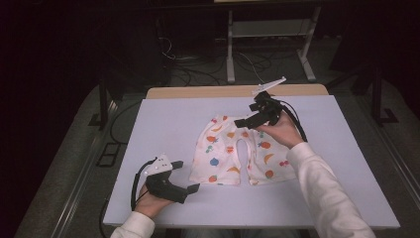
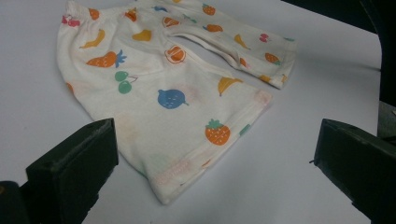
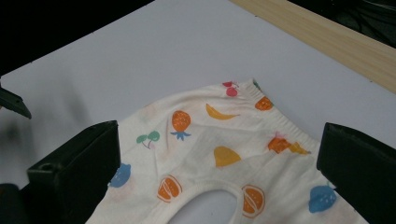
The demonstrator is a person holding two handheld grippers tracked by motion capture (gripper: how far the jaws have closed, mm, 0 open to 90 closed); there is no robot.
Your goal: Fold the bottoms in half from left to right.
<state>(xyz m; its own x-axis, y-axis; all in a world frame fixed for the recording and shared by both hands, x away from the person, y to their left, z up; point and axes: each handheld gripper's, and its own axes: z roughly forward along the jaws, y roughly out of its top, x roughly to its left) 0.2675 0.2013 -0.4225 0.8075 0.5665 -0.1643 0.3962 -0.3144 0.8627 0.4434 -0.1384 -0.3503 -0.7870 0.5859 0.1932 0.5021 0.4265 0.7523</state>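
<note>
Left gripper (image 1: 184,176) at 7 o'clock near desk (image 1: 163,119) front edge, fingers spread wide, holding nothing. Fruit-print shorts (image 1: 236,151) flat at desk centre, waistband toward 12 o'clock. Right gripper (image 1: 247,120) over waistband at 1 o'clock, fingers wide apart, empty.

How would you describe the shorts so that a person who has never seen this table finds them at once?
Look at the white table; near its middle, slightly toward the right, the shorts lie flat with the waistband at the far side and both legs pointing toward the person. They are the one piece of cloth there, cream-white and printed with small coloured fruits: bananas, strawberries, cherries, orange slices.
</note>
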